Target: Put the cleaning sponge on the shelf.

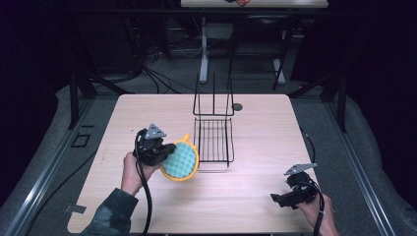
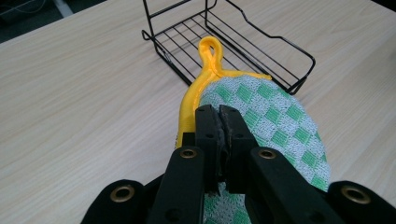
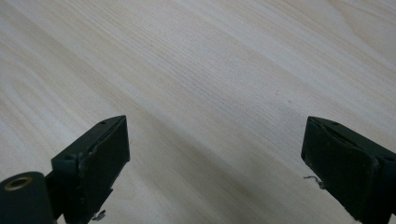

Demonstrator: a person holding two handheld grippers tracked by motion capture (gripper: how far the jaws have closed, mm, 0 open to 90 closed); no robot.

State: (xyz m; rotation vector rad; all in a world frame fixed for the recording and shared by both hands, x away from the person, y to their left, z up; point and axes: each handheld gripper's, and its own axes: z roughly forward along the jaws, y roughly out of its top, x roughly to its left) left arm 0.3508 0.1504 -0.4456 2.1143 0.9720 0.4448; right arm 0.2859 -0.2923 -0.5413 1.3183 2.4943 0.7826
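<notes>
The left tool (image 2: 222,116) grips a pot holder (image 2: 275,121) just short of the wire rack (image 2: 261,35); the right tool (image 3: 215,149) gapes over bare tabletop (image 3: 210,70).

We see the left tongs (image 1: 164,150) near the left edge of the surface (image 1: 255,196), clamped on a round pot holder (image 1: 181,160) with a green-and-white check face and a yellow rim. The pot holder is tilted up, its yellow loop pointing toward the black wire rack (image 1: 213,132) just beside it at the surface's middle. Our right tongs (image 1: 276,199) sit well apart, near the front right corner, low over bare wood, with nothing in them.
</notes>
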